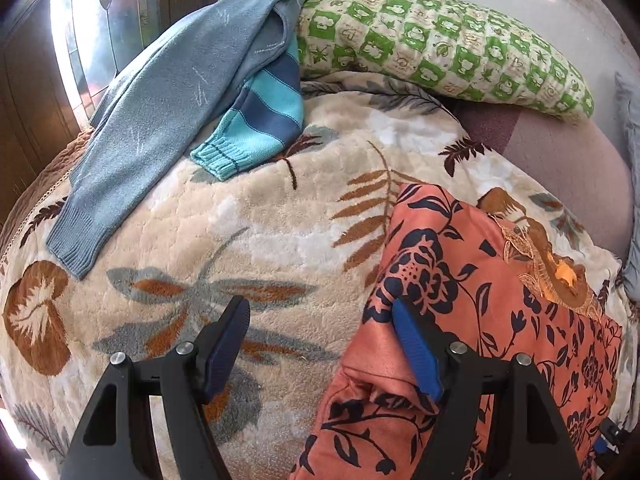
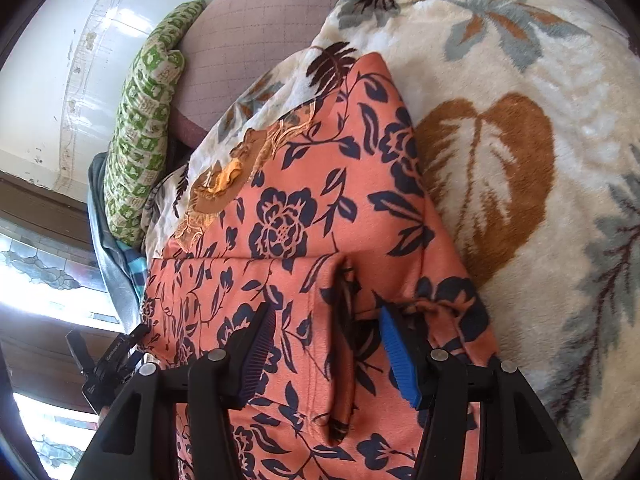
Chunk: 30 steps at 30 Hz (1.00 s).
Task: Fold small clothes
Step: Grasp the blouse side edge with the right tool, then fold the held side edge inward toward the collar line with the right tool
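Note:
An orange garment with dark blue flowers (image 1: 472, 312) lies on a cream leaf-patterned blanket (image 1: 248, 224). My left gripper (image 1: 320, 316) is open at the garment's left edge, its right finger over the cloth and its left finger over the blanket. In the right wrist view the same garment (image 2: 304, 216) fills the middle, with a folded-over flap (image 2: 340, 344) between the fingers. My right gripper (image 2: 326, 320) is open just above that flap and holds nothing. Part of the left gripper's body (image 2: 108, 360) shows at the garment's left edge.
A grey-blue sweater (image 1: 168, 108) and a turquoise and blue striped sweater (image 1: 260, 120) lie at the blanket's far left. A green and cream checked pillow (image 1: 440, 44) lies behind them. A mauve sheet (image 1: 568, 172) shows at the right, a window (image 1: 88, 40) at the far left.

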Tool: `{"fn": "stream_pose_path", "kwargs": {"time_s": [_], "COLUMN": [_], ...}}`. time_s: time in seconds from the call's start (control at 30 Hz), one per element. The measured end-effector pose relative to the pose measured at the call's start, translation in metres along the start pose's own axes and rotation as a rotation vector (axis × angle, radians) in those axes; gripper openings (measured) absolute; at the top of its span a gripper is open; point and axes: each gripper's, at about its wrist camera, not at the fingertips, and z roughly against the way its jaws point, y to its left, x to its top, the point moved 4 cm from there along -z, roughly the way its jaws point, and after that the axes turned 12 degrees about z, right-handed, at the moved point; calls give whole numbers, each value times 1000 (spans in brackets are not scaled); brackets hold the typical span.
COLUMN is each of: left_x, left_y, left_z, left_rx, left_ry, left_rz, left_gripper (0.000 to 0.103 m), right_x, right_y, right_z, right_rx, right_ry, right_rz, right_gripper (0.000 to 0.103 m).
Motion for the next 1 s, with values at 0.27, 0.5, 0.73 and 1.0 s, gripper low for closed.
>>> {"fn": "stream_pose_path", "kwargs": {"time_s": [0.27, 0.5, 0.73, 1.0], "left_x": [13, 10, -3, -19], "left_y": [32, 30, -3, -57], "left_z": [-5, -6, -10, 13], "left_rx": [73, 62, 82, 61], "left_ry": [2, -7, -44, -179], "left_rz": [43, 28, -112, -285], "left_gripper": [74, 74, 74, 74], "right_x": [-9, 16, 63, 71], "right_y": [38, 64, 26, 14], "right_z": [-18, 29, 45, -2], "right_rx": [-146, -266, -481, -373], "right_ry": [21, -209, -312, -221], "right_rz": [187, 310, 296, 373], "right_gripper": [10, 8, 8, 12]}}
